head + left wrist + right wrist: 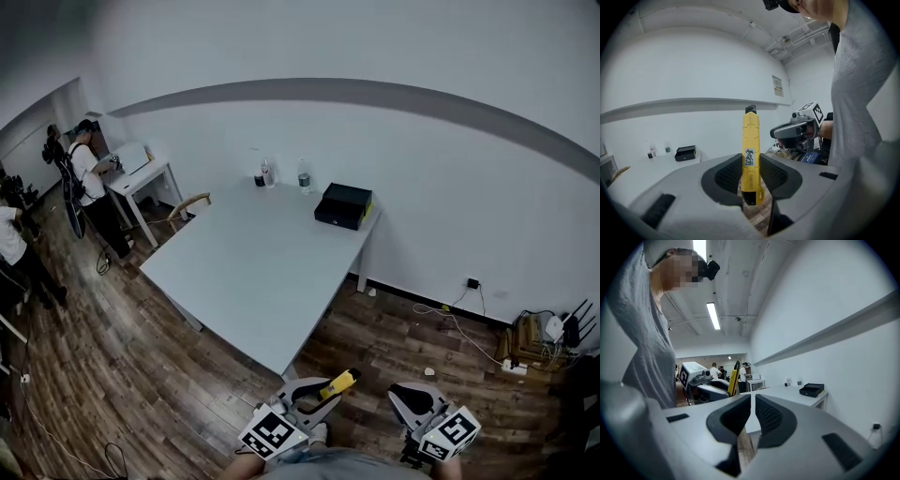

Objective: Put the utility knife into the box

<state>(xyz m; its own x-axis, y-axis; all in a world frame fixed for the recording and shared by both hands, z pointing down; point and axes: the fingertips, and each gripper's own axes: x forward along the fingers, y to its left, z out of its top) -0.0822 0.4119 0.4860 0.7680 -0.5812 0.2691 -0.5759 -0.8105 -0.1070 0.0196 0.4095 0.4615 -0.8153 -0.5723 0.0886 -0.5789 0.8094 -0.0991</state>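
Carrying is the step I judge to be in hand: the knife is already gripped, while the box stands well apart from it, across the table. Starting at the left, I count what look like three small bottles point(268, 173) at the far edge of the one pale grey rectangular table point(244, 272). Nearer me, the left gripper point(319, 394) pinches the single yellow plastic utility knife point(342, 382) by its lower body. Its pads press both flat sides, and the black-tipped end stands clear of the jaws. Further right, on the table's far right corner, sits the one black rectangular box point(342, 206). I cannot tell from here whether its top is open. Rightmost, the right gripper point(411, 396) has its jaws pressed together with nothing between them. That makes two grippers, one knife and one box. The next move calls for closing on the table and bringing the left gripper over the box. I would then lower the knife inside before spreading the jaws.
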